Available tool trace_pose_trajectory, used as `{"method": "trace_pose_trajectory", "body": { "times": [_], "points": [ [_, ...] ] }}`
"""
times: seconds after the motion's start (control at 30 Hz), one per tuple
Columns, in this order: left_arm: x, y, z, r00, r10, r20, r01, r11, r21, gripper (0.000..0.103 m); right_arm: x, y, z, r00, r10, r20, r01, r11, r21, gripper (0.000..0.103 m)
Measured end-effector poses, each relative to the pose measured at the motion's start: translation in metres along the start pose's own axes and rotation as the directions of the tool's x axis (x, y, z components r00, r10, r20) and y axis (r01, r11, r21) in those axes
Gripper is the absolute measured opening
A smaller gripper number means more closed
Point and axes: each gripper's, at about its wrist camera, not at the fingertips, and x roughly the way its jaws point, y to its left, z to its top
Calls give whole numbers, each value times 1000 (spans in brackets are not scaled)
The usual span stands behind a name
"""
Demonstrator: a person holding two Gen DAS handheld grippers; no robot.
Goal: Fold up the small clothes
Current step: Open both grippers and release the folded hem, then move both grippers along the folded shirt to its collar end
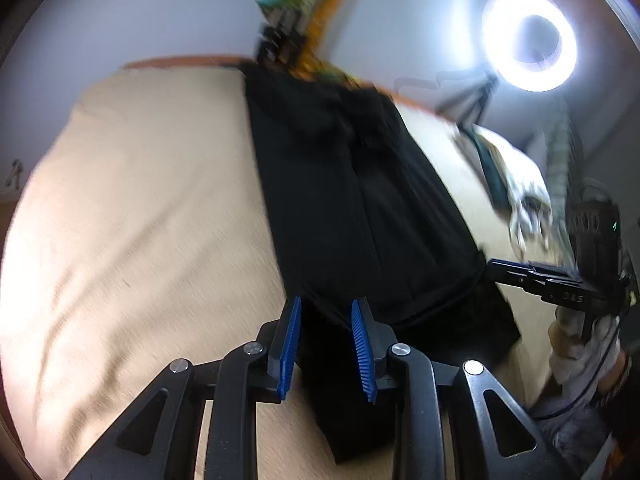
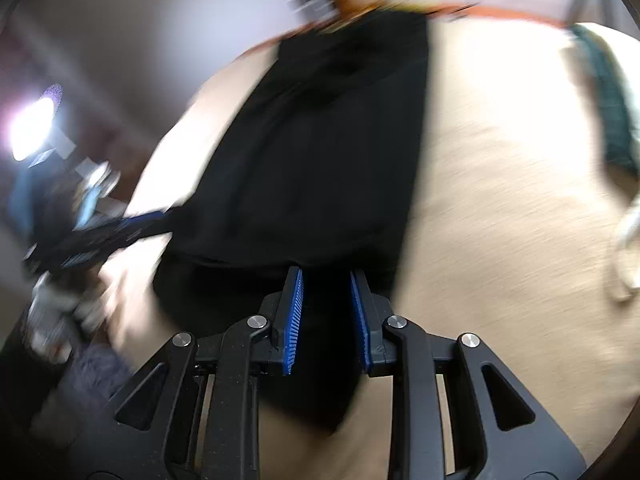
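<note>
A small black garment [image 1: 352, 208] lies stretched across a beige cloth-covered table [image 1: 152, 220]; it also shows in the right wrist view [image 2: 320, 152]. My left gripper [image 1: 326, 304] has its blue-padded jaws around the garment's near edge, a gap still between them. My right gripper [image 2: 326, 276] stands the same way over the other near corner. Each gripper shows in the other's view, the right one [image 1: 492, 266] and the left one [image 2: 160, 216], at a garment corner. The near edge is lifted, with fabric hanging below. Both views are motion-blurred.
A lit ring light [image 1: 528, 38] stands past the table's far right. A white and green cloth [image 1: 516, 176] lies at the table's right side, also seen in the right wrist view [image 2: 608, 100]. An orange edge [image 1: 180, 61] runs along the table's far side.
</note>
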Motion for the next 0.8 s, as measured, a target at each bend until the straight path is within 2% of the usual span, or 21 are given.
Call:
{"method": "trace_pose_trajectory", "body": {
  "times": [0.13,0.3,0.37,0.43,0.47,0.57,0.63,0.67,0.7,0.73,0.8],
  "points": [
    [-17,12,1,999,-12,49,13,1000,-28,27,-16,-15,8,999,22,47,-23,999,37,26],
    [-14,12,-5,998,-50,23,50,999,-13,28,-20,-4,5,999,19,40,-18,1000,-23,26],
    [-8,3,-8,1000,-30,-5,31,999,30,29,-14,3,5,1000,8,10,-8,999,-54,26],
    [0,-4,-11,1000,9,-27,-7,998,69,31,-5,10,3,999,-30,-12,29,996,-80,33],
    [5,-6,-12,999,27,-41,-24,997,70,31,-1,11,2,999,-49,-22,47,996,-80,42],
    [16,-3,-12,998,36,-59,-33,999,38,26,4,6,2,998,-40,-38,38,998,-54,43],
    [23,-7,-9,997,60,-53,-57,997,58,24,7,6,2,998,-41,-46,39,997,-60,38],
    [27,-9,-7,996,83,-46,-79,994,72,24,9,9,1,997,-52,-50,48,996,-78,23],
    [31,-10,-6,993,108,-38,-104,991,88,24,11,12,0,996,-70,-57,64,993,-98,14],
    [36,-12,-5,990,137,-36,-133,986,104,24,13,13,-1,994,-96,-56,89,990,-113,14],
    [40,-12,-5,988,152,-36,-147,983,106,25,15,15,-2,987,-155,-52,146,979,-141,14]
  ]
}}
